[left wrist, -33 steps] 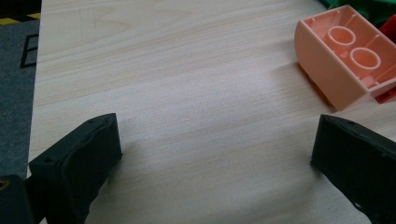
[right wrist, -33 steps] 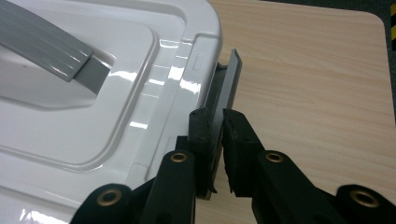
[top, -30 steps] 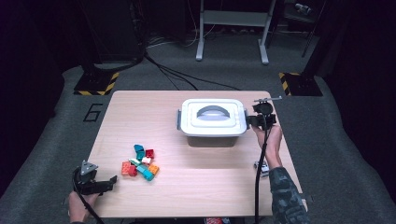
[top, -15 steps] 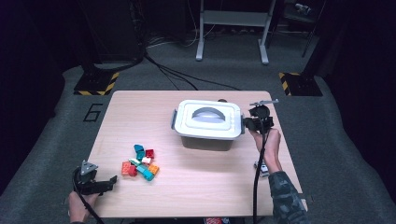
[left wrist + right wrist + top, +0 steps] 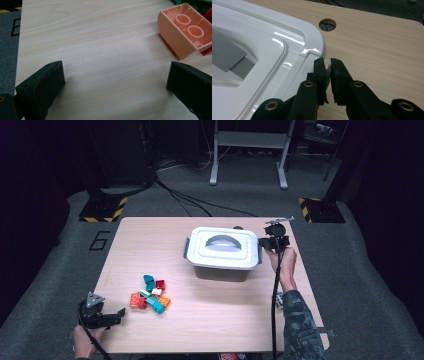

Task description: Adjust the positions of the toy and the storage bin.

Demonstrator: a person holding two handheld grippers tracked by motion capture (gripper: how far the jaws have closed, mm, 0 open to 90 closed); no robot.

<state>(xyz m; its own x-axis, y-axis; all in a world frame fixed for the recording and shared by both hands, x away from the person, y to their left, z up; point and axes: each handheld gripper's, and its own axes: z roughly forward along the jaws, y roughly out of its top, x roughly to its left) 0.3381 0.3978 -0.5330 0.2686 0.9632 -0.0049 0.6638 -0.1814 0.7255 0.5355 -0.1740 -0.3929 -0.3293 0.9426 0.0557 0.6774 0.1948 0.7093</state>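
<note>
High view: a pale wooden table [image 5: 215, 330] carries a white lidded box [image 5: 222, 251] with a grey handle on its lid, set toward the far right. The right gripper [image 5: 267, 242] is at the box's right end, level with the lid's rim, held by a hand [image 5: 284, 262] that reaches in from the near right edge, a black cable trailing back along the forearm. A heap of toy bricks [image 5: 148, 294], in orange, red, teal and white, lies on the near left part of the table, well apart from the box. The left gripper [image 5: 117, 316] rests at the near left corner, just left of the bricks and pointing toward them, with a grey three-cornered plate on top.

Left gripper view: the two black jaws stand wide apart with only bare wood between them. A salmon-pink brick [image 5: 183, 30], lying with its hollow underside up, sits beyond the right jaw without touching it; bits of green and red bricks show behind it.

Right gripper view: the jaws are pinched nearly together on a thin clear-white tab [image 5: 327, 70] at the edge of the white lid [image 5: 262, 70], near its rounded corner. A round hole [image 5: 327, 24] in the tabletop lies just beyond that corner.
</note>
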